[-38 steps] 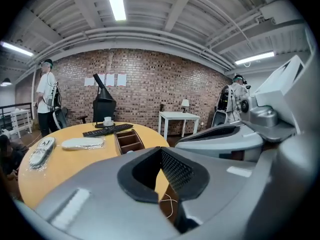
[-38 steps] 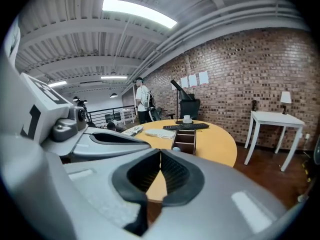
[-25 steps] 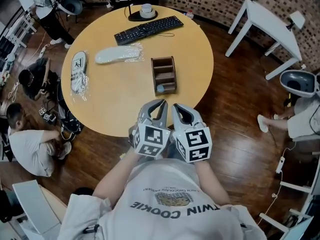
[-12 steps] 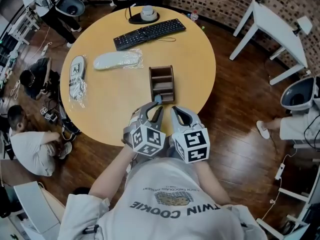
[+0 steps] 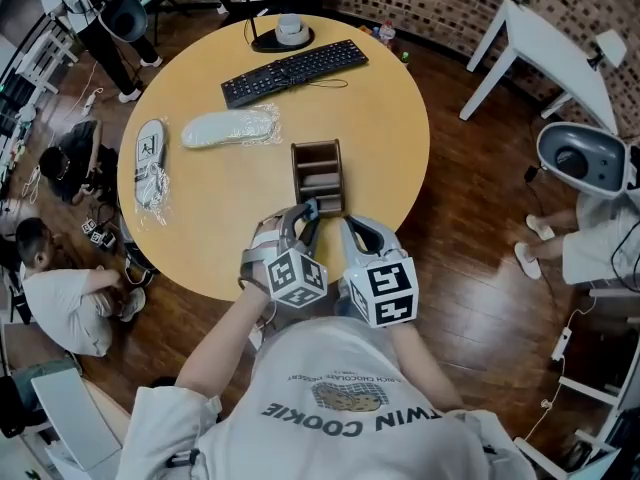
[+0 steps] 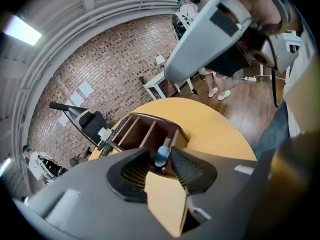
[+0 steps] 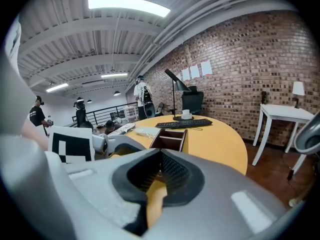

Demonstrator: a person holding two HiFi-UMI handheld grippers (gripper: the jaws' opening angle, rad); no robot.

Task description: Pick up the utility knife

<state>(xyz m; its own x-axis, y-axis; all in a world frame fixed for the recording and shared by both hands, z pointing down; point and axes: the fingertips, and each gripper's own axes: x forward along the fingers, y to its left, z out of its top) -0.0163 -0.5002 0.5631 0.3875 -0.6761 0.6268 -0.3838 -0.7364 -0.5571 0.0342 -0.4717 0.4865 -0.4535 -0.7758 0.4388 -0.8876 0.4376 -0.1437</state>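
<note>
The utility knife (image 5: 313,208) stands upright in the near compartment of a brown wooden organizer (image 5: 318,168) on the round yellow table (image 5: 220,218). Only its blue end (image 6: 161,155) shows. My left gripper (image 5: 306,215) sits at the organizer's near end. Its jaws are opening, and the blue end is between the fingertips (image 6: 187,166) without being pressed. My right gripper (image 5: 350,226) hovers just to its right, over the table's near edge, shut and empty. In the right gripper view the organizer (image 7: 171,138) lies straight beyond the closed jaws (image 7: 159,159).
A black keyboard (image 5: 295,71), a wrapped white insole (image 5: 230,128) and a second wrapped packet (image 5: 150,158) lie farther back and left. A cup sits on a lamp base (image 5: 290,30) at the far edge. People sit on the floor at left (image 5: 60,288); a white table (image 5: 545,43) stands right.
Both grippers moved forward to the organizer. The left one rolled, dropped lower and opened its jaws around the knife's blue end. The right gripper stayed shut.
</note>
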